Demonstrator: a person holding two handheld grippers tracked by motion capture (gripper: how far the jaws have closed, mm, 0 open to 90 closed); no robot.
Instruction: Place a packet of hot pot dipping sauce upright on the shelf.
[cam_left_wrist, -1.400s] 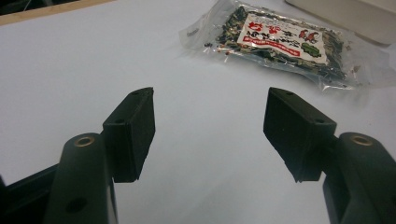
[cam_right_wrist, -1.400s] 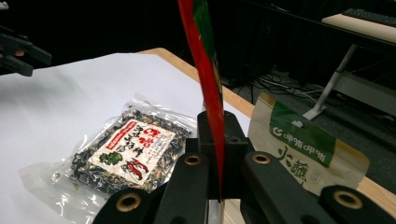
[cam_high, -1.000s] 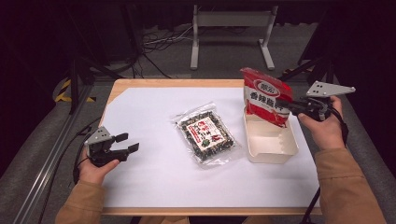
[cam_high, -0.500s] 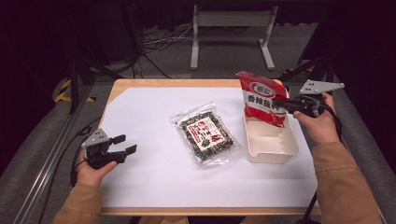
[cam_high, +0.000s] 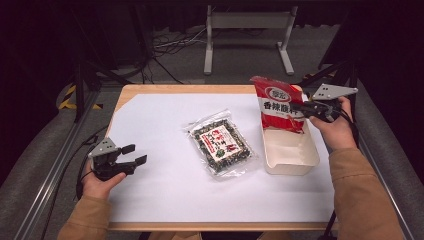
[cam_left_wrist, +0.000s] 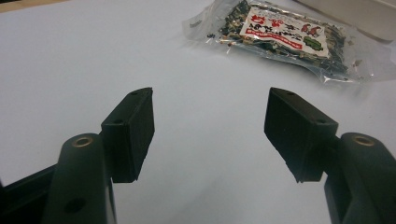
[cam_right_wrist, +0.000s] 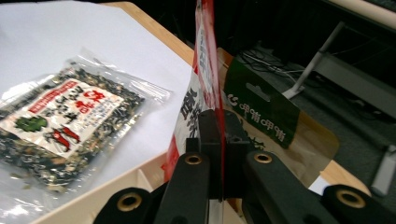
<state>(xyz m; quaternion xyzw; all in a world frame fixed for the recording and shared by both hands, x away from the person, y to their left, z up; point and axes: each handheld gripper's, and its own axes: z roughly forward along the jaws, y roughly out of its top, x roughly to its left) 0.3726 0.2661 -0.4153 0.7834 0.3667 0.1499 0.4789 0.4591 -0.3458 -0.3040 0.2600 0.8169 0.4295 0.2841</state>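
My biggest worry is the red snack bag (cam_high: 279, 106) swinging wide of the cream tray (cam_high: 290, 152) as I lower it, since my right gripper (cam_high: 306, 111) pinches only its thin side edge and it hangs upright above the tray's far end. It is glossy red with a white label panel. The clear seaweed packet (cam_high: 222, 145) lies flat mid-table. My left gripper (cam_high: 134, 154) rests wide apart, empty.

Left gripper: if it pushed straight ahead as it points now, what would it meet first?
Probably the clear snack bag; the left gripper has open jaws, with bare white sheet between. Its height above the sheet is unclear.
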